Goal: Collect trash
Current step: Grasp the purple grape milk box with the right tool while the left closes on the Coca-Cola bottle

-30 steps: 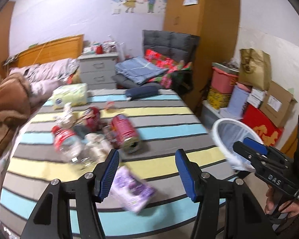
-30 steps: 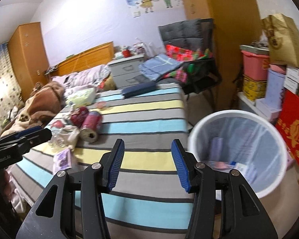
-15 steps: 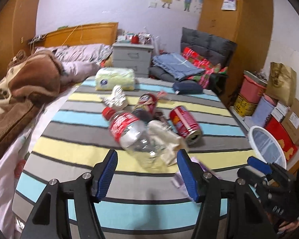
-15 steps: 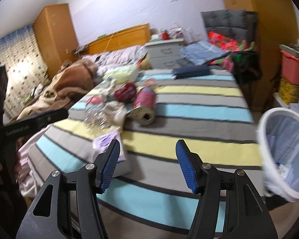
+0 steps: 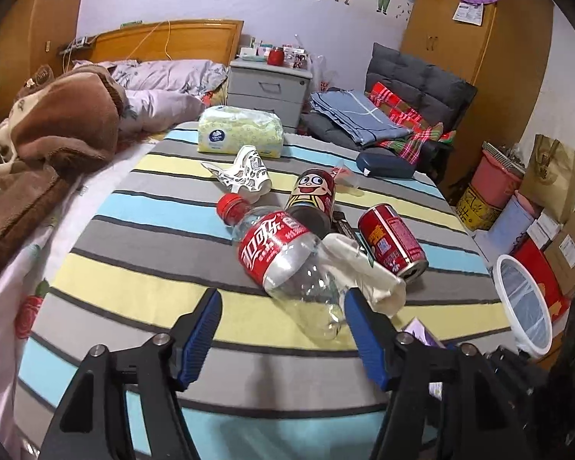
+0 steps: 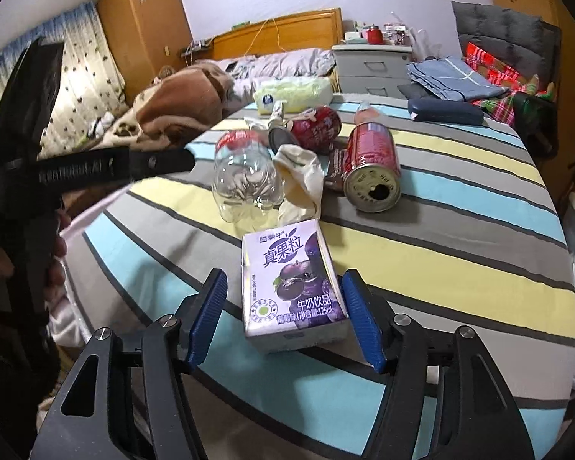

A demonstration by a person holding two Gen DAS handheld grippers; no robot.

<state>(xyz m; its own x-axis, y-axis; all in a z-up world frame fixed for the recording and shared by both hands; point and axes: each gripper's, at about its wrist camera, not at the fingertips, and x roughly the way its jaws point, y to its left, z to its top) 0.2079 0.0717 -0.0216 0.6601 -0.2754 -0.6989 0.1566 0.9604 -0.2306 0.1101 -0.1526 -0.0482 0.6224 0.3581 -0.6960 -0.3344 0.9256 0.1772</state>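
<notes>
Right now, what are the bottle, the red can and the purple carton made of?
Bottle: clear thin plastic, see-through with a moulded, lobed base, red film label and red cap.
Red can: metal, probably aluminium; dull silver end with an opened mouth, glossy printed wall.
Purple carton: coated paperboard, by its folded edges and slight sheen.

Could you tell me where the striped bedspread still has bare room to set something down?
Free: the striped bedspread left of the plastic bottle, toward the brown blanket, and right of the red can. Crowded: the middle cluster of bottle, can, crumpled cloth and purple carton.
</notes>
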